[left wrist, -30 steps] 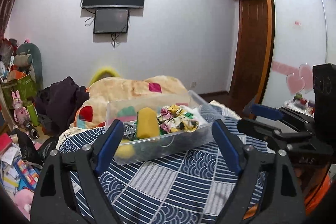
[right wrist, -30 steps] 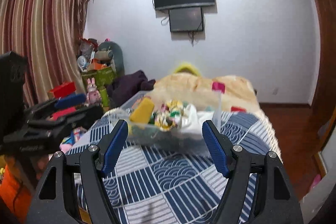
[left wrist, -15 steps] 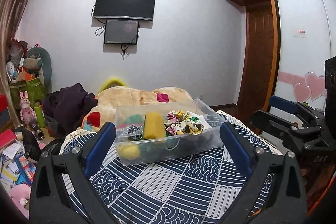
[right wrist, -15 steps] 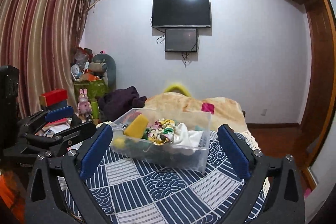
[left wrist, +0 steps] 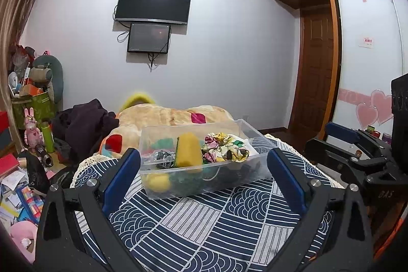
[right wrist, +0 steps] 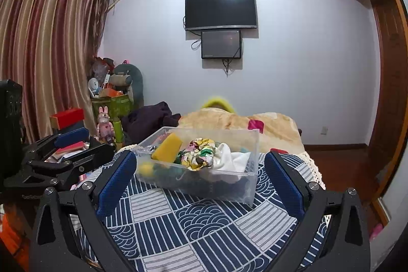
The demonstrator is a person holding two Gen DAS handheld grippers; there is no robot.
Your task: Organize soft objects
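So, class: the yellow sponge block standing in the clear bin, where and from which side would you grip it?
Grip the yellow sponge by its upper end, coming from above: it stands tilted, poking above the clear bin rim, while the walls and neighbouring fabric block its lower part.

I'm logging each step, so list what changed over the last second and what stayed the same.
Both tools opened wider, the left tool and the right tool, with nothing between the blue pads of either. Both views tipped upward, showing more wall and ceiling. The clear plastic bin of soft items, with its yellow sponge and floral fabric scrunchie, sits unmoved on the blue patterned cloth.
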